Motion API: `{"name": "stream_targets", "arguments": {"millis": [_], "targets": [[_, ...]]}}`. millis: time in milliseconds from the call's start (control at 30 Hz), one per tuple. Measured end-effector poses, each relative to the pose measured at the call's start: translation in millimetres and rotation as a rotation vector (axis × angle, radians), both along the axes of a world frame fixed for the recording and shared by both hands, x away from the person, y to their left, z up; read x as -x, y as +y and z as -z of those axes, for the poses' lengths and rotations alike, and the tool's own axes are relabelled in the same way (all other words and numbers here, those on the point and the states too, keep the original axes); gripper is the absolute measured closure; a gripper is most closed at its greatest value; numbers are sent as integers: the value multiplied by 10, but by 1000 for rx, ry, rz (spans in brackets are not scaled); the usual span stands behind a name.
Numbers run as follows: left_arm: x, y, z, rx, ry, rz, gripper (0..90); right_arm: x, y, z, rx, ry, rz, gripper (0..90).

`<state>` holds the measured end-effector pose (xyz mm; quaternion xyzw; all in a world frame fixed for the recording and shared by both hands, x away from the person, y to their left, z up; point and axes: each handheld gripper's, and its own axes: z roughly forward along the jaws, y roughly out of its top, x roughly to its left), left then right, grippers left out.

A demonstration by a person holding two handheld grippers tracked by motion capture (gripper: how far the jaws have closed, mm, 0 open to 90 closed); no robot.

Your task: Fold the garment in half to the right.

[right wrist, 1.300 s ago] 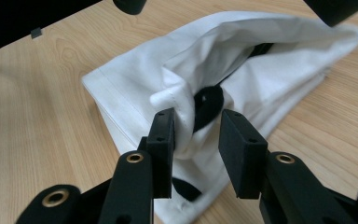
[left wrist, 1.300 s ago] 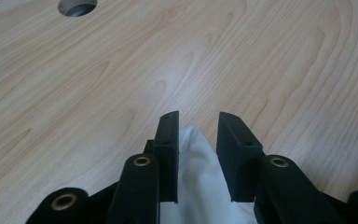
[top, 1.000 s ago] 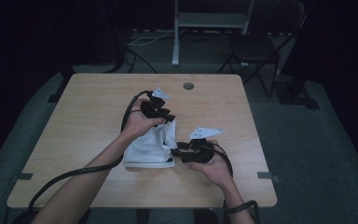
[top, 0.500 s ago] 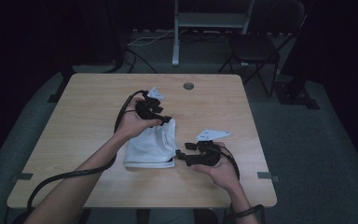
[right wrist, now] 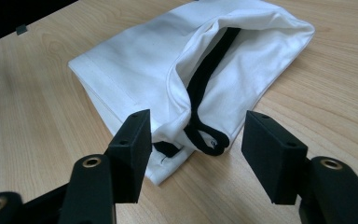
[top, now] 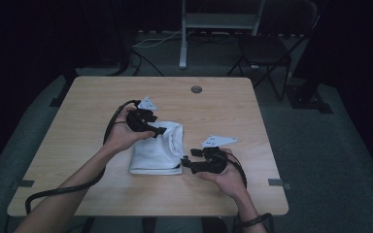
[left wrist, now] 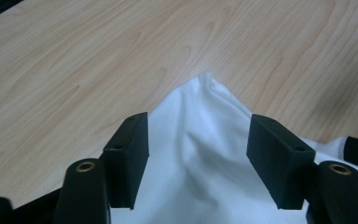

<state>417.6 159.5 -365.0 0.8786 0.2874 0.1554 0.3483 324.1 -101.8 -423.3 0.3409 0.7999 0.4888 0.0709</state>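
Right gripper (top: 186,162) is nearest, jaws spread wide just beside the near right corner of the folded white garment (top: 156,148) with black trim (right wrist: 204,91), mid-table (top: 77,179). Farther off, the left gripper (top: 159,131) is wide open too, over the garment's far edge.

No readable text, labels or numbers anywhere.

The left gripper (top: 161,130) covers the white garment's (top: 158,148) far corner in the high view. The left gripper view's bottom edge cuts the cloth off, and the black trim (right wrist: 205,88) disappears inside its folds.
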Motion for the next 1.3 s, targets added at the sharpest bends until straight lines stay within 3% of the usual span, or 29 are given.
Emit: {"name": "stream_targets", "arguments": {"millis": [233,500,867,1067,1300], "targets": [[139,79,51,8,-23,19,328,14,29,-2,-4,-3,5,403],[255,118,198,12,-23,27,328,27,98,18,14,-15,-12,463],[230,-21,277,45,-36,43,329,63,173,74,69,-4,-64,562],[209,-81,311,64,-32,45,328,76,143,70,86,-9,-60,539],[175,-197,392,61,-30,54,329,61,85,15,59,-12,-29,502]]}}
